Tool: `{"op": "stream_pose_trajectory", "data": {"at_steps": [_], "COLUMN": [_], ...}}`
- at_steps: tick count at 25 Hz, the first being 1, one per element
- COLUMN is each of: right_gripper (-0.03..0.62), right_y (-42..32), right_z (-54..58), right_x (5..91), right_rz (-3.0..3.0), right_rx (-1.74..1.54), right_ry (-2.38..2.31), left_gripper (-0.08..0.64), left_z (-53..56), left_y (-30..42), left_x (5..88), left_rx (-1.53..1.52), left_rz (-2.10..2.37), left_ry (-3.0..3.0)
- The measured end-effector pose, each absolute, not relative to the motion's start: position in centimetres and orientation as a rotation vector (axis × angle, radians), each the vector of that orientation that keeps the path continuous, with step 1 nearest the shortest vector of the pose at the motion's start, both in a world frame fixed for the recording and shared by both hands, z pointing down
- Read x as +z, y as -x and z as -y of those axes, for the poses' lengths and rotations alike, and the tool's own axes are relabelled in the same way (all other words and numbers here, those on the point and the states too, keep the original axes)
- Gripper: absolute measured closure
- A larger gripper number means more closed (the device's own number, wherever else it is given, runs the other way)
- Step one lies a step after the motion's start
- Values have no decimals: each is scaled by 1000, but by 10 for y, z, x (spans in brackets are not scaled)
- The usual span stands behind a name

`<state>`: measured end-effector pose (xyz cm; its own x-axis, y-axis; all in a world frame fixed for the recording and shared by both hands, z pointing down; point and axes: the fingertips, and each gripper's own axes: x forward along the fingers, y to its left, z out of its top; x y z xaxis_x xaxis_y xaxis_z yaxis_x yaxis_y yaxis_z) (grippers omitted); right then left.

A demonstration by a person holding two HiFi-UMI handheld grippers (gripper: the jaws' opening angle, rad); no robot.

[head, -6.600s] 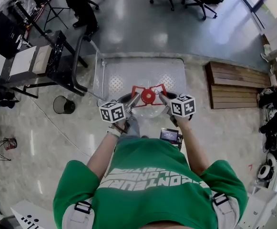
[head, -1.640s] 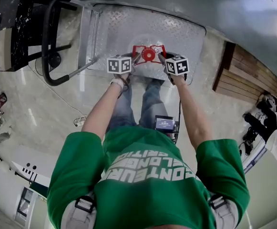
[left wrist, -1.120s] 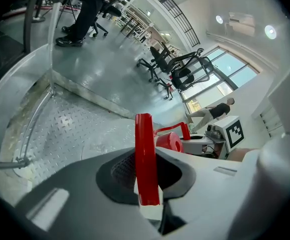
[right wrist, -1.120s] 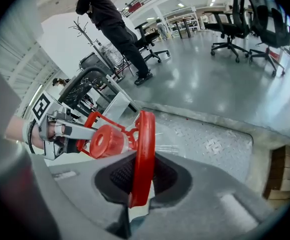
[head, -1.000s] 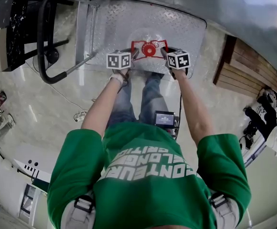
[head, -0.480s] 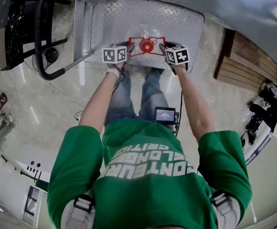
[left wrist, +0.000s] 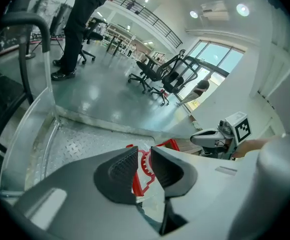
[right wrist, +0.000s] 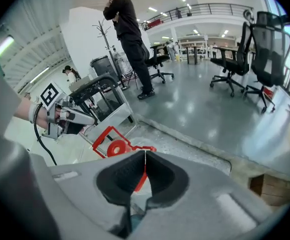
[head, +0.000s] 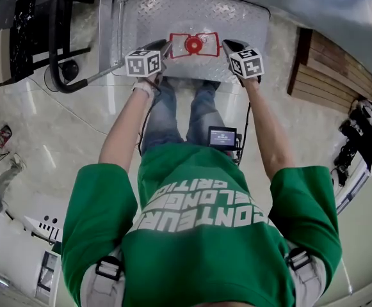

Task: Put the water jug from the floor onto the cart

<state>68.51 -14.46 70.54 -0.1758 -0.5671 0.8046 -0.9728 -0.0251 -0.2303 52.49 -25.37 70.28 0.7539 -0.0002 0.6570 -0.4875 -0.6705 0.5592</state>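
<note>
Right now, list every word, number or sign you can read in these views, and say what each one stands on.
"CONTEUR": the largest white line on the green shirt; the letters after it and the two lines above are creased, not readable whole.
Small screen at the waist: lit text, too small to read.
Left marker cube and right marker cube: black-and-white coded squares, no letters.
Nothing else legible.
</note>
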Motion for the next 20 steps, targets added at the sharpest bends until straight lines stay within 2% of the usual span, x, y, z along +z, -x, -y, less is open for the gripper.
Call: {"op": "stream_pose_trajectory", "data": {"at_steps": [8,20], "right_gripper": [600,601], "right_y": [-685,-678], "right_z": [148,142], "right_x": [614,449], "right_rz": [1880,2085], "right_rx": [847,461], "right_ry": [-1654,-1747], "left_gripper": [545,545], "left_z": [257,240], "left_y": [-531,-545], "left_x": [596,440], "left_rx": [606,298], "left_rz": [359,248], "left_ry": [-2372,-2596]}}
